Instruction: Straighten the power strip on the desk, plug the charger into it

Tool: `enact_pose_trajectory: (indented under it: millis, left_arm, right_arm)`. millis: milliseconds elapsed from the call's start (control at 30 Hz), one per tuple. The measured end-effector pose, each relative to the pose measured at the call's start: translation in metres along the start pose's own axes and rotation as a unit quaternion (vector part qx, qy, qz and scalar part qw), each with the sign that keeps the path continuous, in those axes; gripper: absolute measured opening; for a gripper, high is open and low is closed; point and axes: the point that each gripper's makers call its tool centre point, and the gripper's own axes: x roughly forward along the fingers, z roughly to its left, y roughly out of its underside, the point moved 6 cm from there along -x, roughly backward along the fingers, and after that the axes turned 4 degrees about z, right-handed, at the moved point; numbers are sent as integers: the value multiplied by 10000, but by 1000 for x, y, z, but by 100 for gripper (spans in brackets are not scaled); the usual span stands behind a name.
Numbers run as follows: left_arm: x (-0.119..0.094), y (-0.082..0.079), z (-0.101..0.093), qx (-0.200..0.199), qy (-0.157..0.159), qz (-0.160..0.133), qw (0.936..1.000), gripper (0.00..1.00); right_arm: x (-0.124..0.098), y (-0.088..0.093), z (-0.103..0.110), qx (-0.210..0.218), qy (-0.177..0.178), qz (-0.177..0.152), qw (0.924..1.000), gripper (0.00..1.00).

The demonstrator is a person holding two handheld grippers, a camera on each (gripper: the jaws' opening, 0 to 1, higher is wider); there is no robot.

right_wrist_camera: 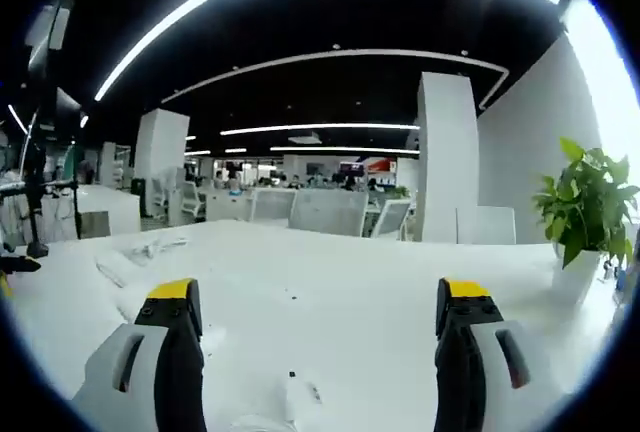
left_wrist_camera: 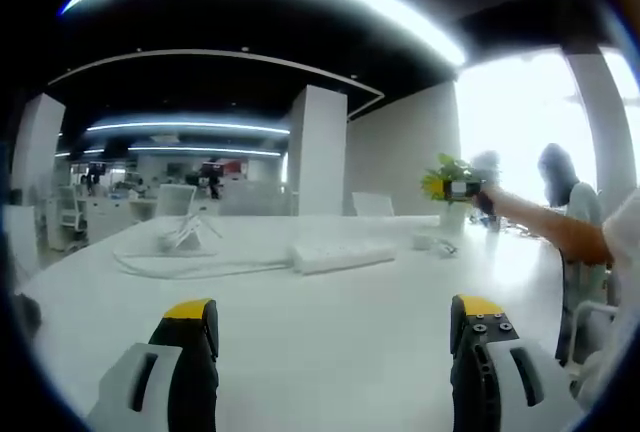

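Note:
A white power strip (left_wrist_camera: pixel 340 252) lies on the white desk (left_wrist_camera: pixel 330 352) at mid distance, its long side running left to right. Its white cable (left_wrist_camera: pixel 190 269) loops off to the left. A small white item (left_wrist_camera: pixel 436 244), perhaps the charger, rests to the strip's right near a plant pot. My left gripper (left_wrist_camera: pixel 334 314) hovers well short of the strip, open with nothing between the jaws. My right gripper (right_wrist_camera: pixel 317 294) is open and empty over bare desk (right_wrist_camera: pixel 330 332); in the left gripper view it shows far off (left_wrist_camera: pixel 465 190) on a person's outstretched arm (left_wrist_camera: pixel 545 224).
A green plant in a white pot (right_wrist_camera: pixel 588 214) stands at the desk's far right edge. A white stand-like object (left_wrist_camera: pixel 186 231) sits left of the strip. Loose white items (right_wrist_camera: pixel 150 248) lie at the desk's left. A tripod (right_wrist_camera: pixel 36 207), office chairs and pillars are beyond.

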Motion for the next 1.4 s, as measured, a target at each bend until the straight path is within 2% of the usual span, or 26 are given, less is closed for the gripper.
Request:
enact_pose_trajectory:
  millis: [233,400,633,900,1400]
  left_arm:
    - [-5,-2,6,9,-83,-18,10000,99]
    - [-5,-2,6,8,-106,-25,9999,99]
    - [-5,-1,6,7,-111,-16,9999,99]
    - [-6,1,5,-16,-110,-11,9999,99]
    - [-7,1,4,-27,-122,-24,9999,99]
  right_arm:
    - [24,2,5,13,-5,69,10000,96]
    - [32,3,3,3,-24,100,9999,95]
    - [29,13,4,73,-127,155,9998,94]
    - [31,22,2,-84,-203,206,9995,90]
    - [33,36,1,-102,-319,412,9986,90]
